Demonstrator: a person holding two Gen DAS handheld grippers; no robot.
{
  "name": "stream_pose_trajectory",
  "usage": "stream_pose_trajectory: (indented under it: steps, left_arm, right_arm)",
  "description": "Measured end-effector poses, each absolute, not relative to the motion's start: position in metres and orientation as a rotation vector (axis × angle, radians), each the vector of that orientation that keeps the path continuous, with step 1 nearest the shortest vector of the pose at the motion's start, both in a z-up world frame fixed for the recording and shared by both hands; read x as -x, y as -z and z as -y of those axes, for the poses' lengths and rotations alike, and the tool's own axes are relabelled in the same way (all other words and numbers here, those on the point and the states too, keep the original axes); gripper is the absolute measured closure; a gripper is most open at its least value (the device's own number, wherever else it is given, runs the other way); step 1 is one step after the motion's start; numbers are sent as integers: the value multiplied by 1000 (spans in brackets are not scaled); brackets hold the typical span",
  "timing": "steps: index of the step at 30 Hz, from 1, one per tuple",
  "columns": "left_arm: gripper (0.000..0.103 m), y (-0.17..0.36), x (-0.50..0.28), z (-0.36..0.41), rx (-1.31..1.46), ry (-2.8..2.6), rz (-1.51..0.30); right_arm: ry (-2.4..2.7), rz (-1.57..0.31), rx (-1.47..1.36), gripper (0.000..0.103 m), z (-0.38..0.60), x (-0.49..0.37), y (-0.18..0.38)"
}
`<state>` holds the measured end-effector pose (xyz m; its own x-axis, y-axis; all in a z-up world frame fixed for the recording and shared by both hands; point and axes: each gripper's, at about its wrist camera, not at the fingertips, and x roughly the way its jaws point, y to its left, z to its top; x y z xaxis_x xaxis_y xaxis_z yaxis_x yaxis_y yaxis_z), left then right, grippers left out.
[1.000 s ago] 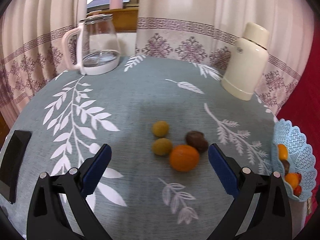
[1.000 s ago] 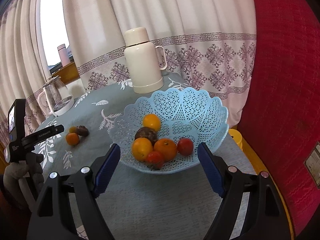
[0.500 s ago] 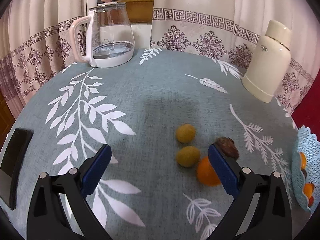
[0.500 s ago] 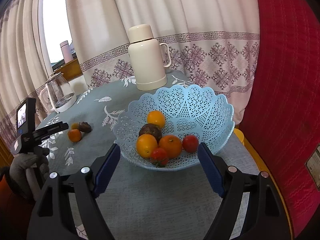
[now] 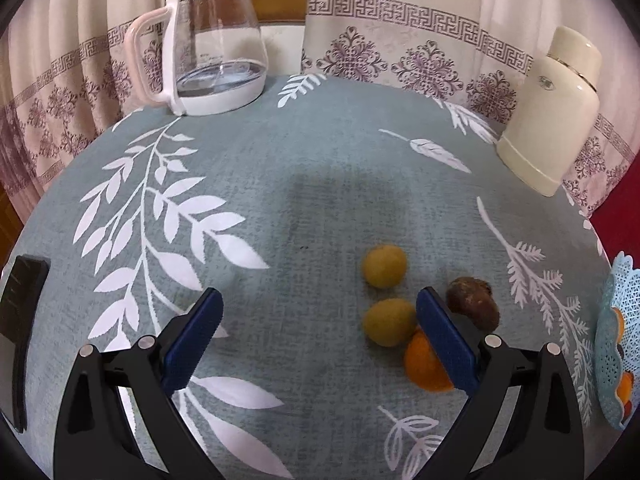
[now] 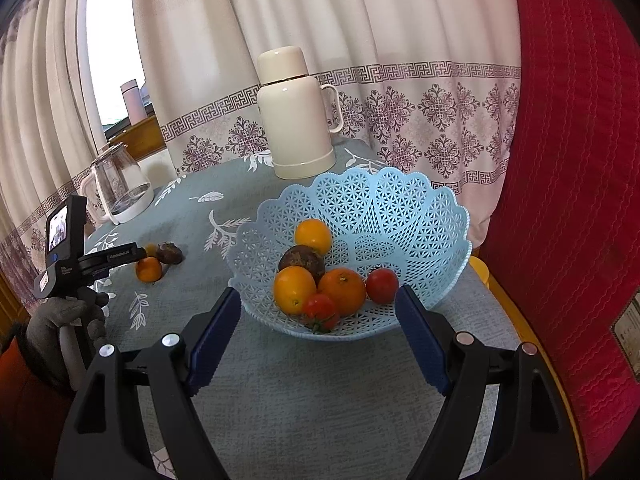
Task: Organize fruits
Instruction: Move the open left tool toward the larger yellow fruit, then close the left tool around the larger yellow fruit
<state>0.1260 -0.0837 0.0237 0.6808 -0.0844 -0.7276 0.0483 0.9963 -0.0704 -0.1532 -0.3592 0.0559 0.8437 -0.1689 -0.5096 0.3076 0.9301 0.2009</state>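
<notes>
- Shifted left since a second ago: left gripper (image 5: 318, 328), the loose fruits now at its right finger instead of centred.
- Orange (image 5: 426, 368) partly behind that finger, touching a yellow-green fruit (image 5: 389, 322); brown fruit (image 5: 474, 307) just beside.
- Jaws wide apart, gripping nothing.
- Right gripper (image 6: 318, 340) likewise spread, empty, before the blue basket (image 6: 436, 216) of fruit.
</notes>
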Motion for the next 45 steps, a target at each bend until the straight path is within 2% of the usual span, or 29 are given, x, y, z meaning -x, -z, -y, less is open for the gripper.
stream_pose_trajectory:
  steps: [16, 28, 36, 41, 45]
  left_arm:
    - [4, -25, -109, 27, 54, -16, -822]
    - [4, -37, -87, 49, -10, 76, -764]
    - [22, -31, -98, 69, -42, 122, -789]
    - [47, -22, -110, 72, -23, 146, -842]
    - [61, -18, -114, 71, 14, 190, -855]
  right_arm:
    - [242, -504, -281, 24, 354, 152, -56]
    - [228, -514, -276, 24, 347, 151, -54]
    - [236, -515, -280, 24, 349, 151, -53]
    - [238, -524, -278, 24, 349, 149, -51]
    - [243, -530, -284, 24, 350, 148, -49]
